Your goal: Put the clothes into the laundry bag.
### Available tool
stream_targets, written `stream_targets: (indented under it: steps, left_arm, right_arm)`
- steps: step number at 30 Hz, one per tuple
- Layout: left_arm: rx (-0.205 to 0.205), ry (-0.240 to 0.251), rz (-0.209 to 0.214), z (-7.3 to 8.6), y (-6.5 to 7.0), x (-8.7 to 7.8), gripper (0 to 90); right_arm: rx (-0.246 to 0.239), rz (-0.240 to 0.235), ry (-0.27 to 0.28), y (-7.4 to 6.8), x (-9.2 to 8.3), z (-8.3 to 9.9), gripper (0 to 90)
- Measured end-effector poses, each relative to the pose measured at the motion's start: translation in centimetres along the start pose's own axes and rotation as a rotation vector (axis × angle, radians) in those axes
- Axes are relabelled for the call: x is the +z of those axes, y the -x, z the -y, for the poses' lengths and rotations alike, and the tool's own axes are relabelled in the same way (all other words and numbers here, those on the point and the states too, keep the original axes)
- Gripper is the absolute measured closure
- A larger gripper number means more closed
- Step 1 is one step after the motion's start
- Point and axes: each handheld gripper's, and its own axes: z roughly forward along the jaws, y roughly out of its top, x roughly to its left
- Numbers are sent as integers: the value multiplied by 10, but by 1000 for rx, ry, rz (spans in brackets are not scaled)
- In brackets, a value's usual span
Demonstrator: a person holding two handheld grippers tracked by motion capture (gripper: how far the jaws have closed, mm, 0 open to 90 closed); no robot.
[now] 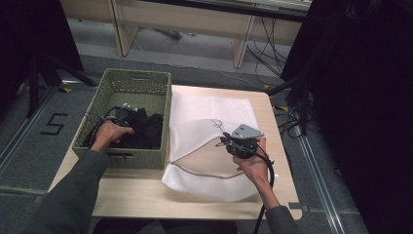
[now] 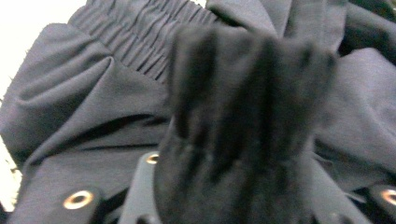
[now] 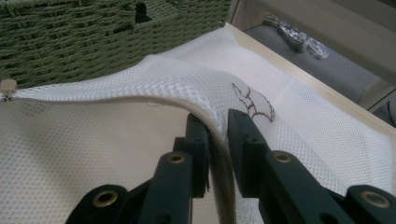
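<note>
Dark garment (image 2: 243,121), bunched in the green basket (image 1: 146,158), pinched by the left hand-held gripper (image 1: 122,113) but not lifted; white mesh laundry bag (image 1: 209,146) on the worktop (image 1: 141,200), its zipper edge clamped and raised by the right hand-held gripper (image 3: 217,135); loading remains.

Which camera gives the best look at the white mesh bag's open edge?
The right gripper view: the right tool pinches the mesh bag at its zippered rim, lifting it, weave and zipper pull sharp. The high view shows the whole bag beside the green basket, but small. The left gripper view shows dark clothing instead.
</note>
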Motion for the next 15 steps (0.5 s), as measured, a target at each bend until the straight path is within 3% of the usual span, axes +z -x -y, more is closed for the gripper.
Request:
stream_targets:
  steps: [2, 3, 6, 8, 11, 15]
  left_arm:
    - [-6, 35, -14, -1, 2, -1, 717]
    - [-8, 8, -8, -4, 1, -6, 722]
    - [0, 30, -16, -8, 3, -12, 728]
    - [9, 28, -1, -15, 4, -26, 729]
    - [22, 32, -12, -20, 6, -36, 730]
    - [24, 82, -10, -28, 8, -61, 734]
  right_arm:
    - [-5, 10, 8, 1, 0, 0, 790]
    - [3, 6, 2, 1, 0, 0, 790]
    - [-6, 12, 14, 1, 0, 0, 790]
    - [-2, 14, 17, 2, 0, 0, 790]
    - [-22, 22, 28, 2, 1, 0, 790]
    - [-10, 27, 14, 2, -1, -1, 792]
